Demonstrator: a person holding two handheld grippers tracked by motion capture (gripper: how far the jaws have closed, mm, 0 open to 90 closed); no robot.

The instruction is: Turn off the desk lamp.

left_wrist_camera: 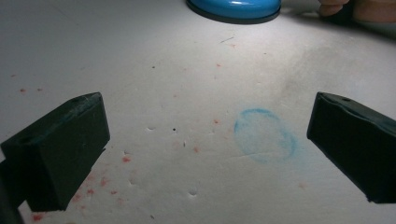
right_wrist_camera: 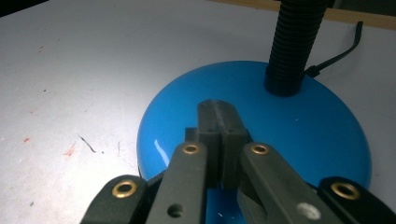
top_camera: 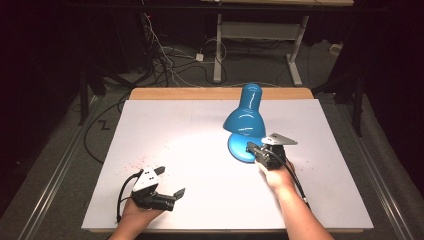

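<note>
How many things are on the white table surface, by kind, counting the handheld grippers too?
Blue desk lamp: 1
Handheld grippers: 2, the left gripper with fingers apart, the right gripper with fingers closed over the lamp's base
Total: 3

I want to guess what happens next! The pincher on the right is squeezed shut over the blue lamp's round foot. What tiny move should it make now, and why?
Probably press down a little. The right gripper is shut, its tips over the lamp base, holding nothing. A switch may sit there, but I cannot see one. The left gripper rests open, away from the lamp.
</note>
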